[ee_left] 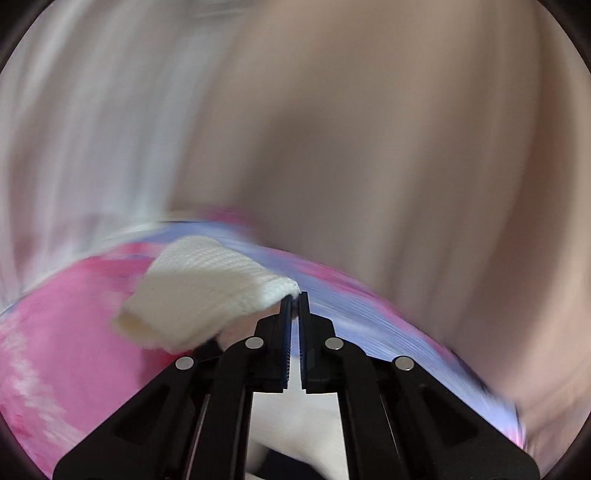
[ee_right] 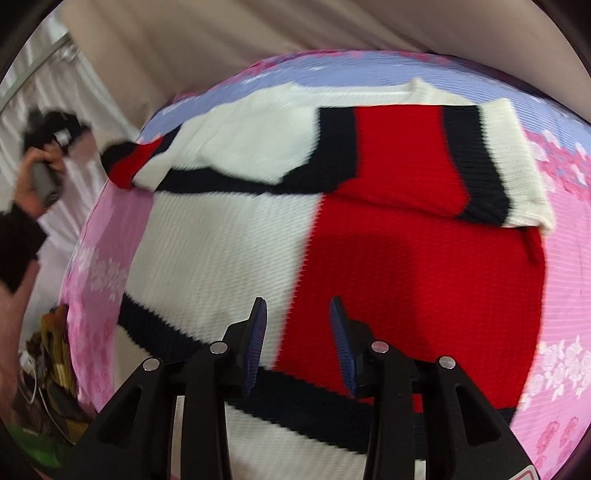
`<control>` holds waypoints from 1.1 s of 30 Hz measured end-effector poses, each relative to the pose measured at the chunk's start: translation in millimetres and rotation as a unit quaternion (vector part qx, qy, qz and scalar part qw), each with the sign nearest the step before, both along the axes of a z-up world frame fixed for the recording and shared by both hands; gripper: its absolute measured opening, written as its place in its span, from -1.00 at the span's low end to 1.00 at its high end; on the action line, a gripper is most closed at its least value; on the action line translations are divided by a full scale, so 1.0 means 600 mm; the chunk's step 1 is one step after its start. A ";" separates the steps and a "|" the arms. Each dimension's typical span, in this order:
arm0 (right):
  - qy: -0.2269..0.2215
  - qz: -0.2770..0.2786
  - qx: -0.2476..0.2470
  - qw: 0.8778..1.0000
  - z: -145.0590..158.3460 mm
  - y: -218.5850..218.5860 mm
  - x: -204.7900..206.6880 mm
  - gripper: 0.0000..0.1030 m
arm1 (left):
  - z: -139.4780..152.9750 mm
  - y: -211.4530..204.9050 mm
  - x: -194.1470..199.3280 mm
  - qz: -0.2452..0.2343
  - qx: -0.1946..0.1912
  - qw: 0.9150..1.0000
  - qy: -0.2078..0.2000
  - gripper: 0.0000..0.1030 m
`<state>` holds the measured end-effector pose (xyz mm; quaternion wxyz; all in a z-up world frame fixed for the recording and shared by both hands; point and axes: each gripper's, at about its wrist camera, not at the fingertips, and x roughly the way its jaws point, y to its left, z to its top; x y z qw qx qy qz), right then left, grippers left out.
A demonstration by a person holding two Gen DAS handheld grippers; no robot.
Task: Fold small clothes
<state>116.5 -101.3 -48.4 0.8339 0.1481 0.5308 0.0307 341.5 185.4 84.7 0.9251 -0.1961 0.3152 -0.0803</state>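
Note:
A knitted sweater (ee_right: 369, 240) in red, white and black blocks lies spread on a pink and lilac bedspread (ee_right: 561, 295). Its right sleeve (ee_right: 480, 162) is folded across the chest. Its left sleeve (ee_right: 147, 162) is lifted toward the left. My left gripper (ee_left: 294, 300) is shut on the white cuff (ee_left: 207, 291) of that sleeve and holds it above the bedspread (ee_left: 66, 332); the view is blurred by motion. My right gripper (ee_right: 298, 314) is open and empty, hovering over the sweater's lower body.
A beige wall or curtain (ee_right: 258, 33) stands behind the bed. At the left, the person's hand holds the other gripper (ee_right: 44, 177). Cluttered items and cables (ee_right: 48, 369) lie on the floor at the lower left.

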 end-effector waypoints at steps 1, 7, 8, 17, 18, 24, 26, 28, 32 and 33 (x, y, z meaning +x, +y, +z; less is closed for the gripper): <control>-0.005 -0.014 0.002 1.000 0.005 -0.019 -0.004 -0.30 | 0.009 -0.073 -0.024 -0.050 0.006 0.999 -0.007 -0.96; -0.016 -0.102 -0.010 0.995 0.010 -0.144 -0.047 -0.20 | -0.145 -0.386 -0.163 -0.250 0.036 0.961 0.112 -0.88; -0.013 -0.113 -0.012 0.993 0.006 -0.164 -0.055 -0.19 | -0.175 -0.402 -0.172 -0.257 0.034 0.956 0.137 -0.86; -0.039 -0.138 0.009 0.990 0.016 -0.240 -0.034 0.19 | -0.227 -0.216 -0.185 -0.070 -0.064 0.978 0.186 0.31; -0.042 -0.136 0.020 0.990 0.015 -0.242 -0.016 0.22 | -0.230 -0.194 -0.175 -0.052 -0.070 0.978 0.191 0.31; -0.034 -0.152 0.037 0.987 -0.020 -0.259 0.080 0.26 | -0.280 -0.068 -0.108 0.072 -0.147 0.959 0.233 0.29; -0.029 -0.158 0.042 0.986 -0.035 -0.257 0.104 0.26 | -0.290 -0.035 -0.103 0.100 -0.172 0.951 0.238 0.11; -0.023 -0.160 0.041 0.986 -0.049 -0.250 0.124 0.21 | -0.297 -0.017 -0.092 0.112 -0.199 0.942 0.245 -0.35; -0.041 -0.138 0.055 0.988 -0.028 -0.231 0.157 -0.83 | -0.240 -0.005 -0.085 0.100 -0.189 0.956 0.200 -0.82; -0.076 -0.133 0.060 0.986 0.007 -0.229 0.157 -0.83 | -0.218 -0.007 -0.084 0.098 -0.189 0.960 0.179 -0.83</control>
